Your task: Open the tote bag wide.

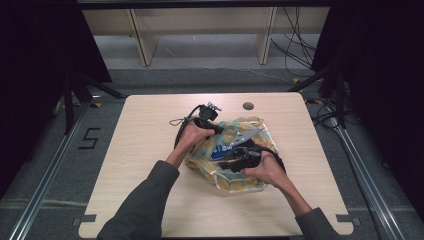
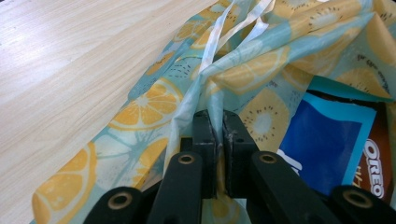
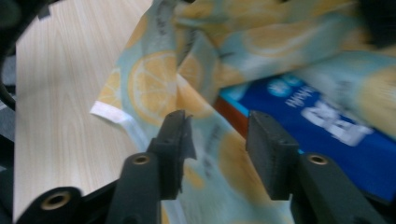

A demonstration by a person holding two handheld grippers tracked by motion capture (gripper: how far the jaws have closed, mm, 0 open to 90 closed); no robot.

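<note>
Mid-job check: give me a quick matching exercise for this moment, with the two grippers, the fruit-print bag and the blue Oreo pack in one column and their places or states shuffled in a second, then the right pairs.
Things:
1. left gripper
2. right gripper
3. fruit-print bag
4. blue Oreo pack

States or places:
A. lies inside the bag, partly showing through its opening
B. jaws apart, nothing pinched, above the bag's fabric
C. jaws shut on a fold of the bag's film
D. lies crumpled on the wooden table between the two hands

Pairs: 1-C, 2-B, 3-D, 4-A
</note>
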